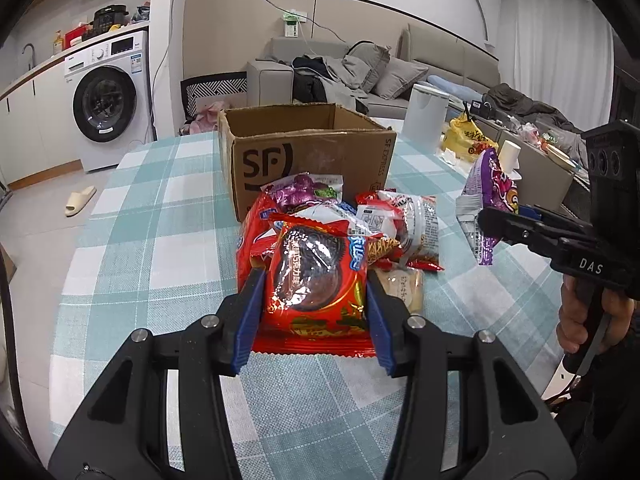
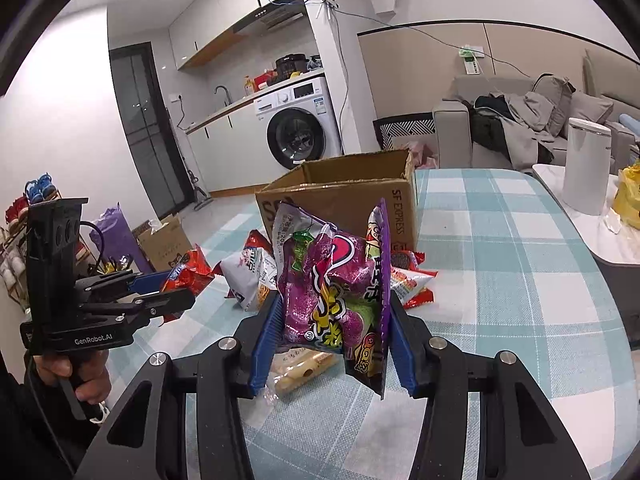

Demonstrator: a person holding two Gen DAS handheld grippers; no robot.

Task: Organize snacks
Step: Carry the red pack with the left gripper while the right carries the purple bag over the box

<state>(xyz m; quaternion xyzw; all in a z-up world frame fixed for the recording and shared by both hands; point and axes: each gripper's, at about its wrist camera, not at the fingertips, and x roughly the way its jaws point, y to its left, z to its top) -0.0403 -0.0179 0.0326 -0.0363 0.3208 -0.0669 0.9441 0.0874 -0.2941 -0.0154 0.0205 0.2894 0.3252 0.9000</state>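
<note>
One cardboard box [image 1: 304, 148], one white canister [image 1: 425, 114], two tongs (each gripping one packet), snack pile uncountable.

box [image 1: 308, 152] top open | snack pile [image 1: 340, 220] blocks front

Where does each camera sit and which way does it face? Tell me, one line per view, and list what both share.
Left wrist: rides the left tool, facing forward across the checked table at the cardboard box; its fingers clamp a red cookie pack; the right tool and hand show at right.
Right wrist: rides the right tool, facing the box and washing machine; its fingers clamp a purple snack bag, lifted; the left tool and hand show at left.
Shared: box, table, snack pile, washing machine, sofa.
</note>
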